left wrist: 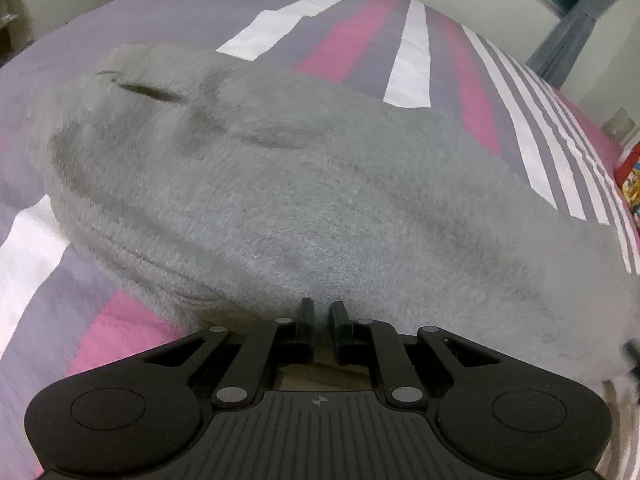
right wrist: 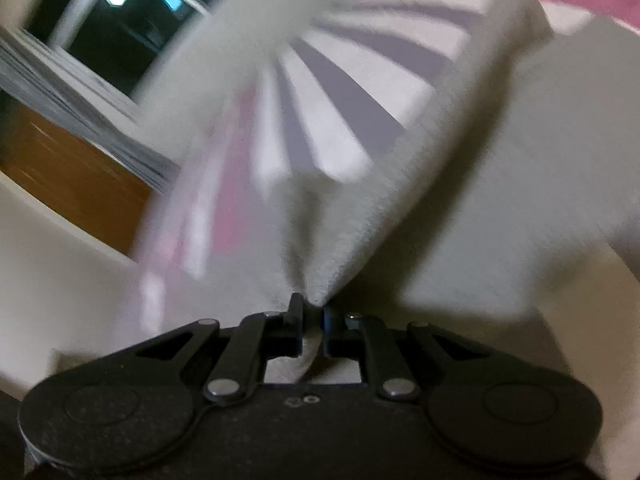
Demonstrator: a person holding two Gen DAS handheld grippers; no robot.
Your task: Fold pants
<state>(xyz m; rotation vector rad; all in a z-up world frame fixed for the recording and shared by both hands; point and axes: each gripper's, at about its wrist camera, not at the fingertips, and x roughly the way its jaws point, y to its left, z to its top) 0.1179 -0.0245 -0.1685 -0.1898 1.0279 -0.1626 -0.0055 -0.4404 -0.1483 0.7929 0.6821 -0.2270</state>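
Grey fleece pants (left wrist: 312, 184) lie across a striped bedspread (left wrist: 408, 56), waistband end toward the far left. My left gripper (left wrist: 321, 312) sits low at the near edge of the pants, its fingers nearly closed with a narrow gap; I cannot tell whether cloth is pinched between them. My right gripper (right wrist: 313, 312) is shut on a pinch of the grey pants (right wrist: 360, 216), and the cloth rises from the fingertips in a raised, stretched fold. The right wrist view is motion-blurred.
The bedspread (right wrist: 344, 92) has pink, grey and white stripes. A window with grey curtains (right wrist: 100, 32) and a wooden panel (right wrist: 68, 168) lie left in the right wrist view. A colourful object (left wrist: 632, 184) lies at the bed's right edge.
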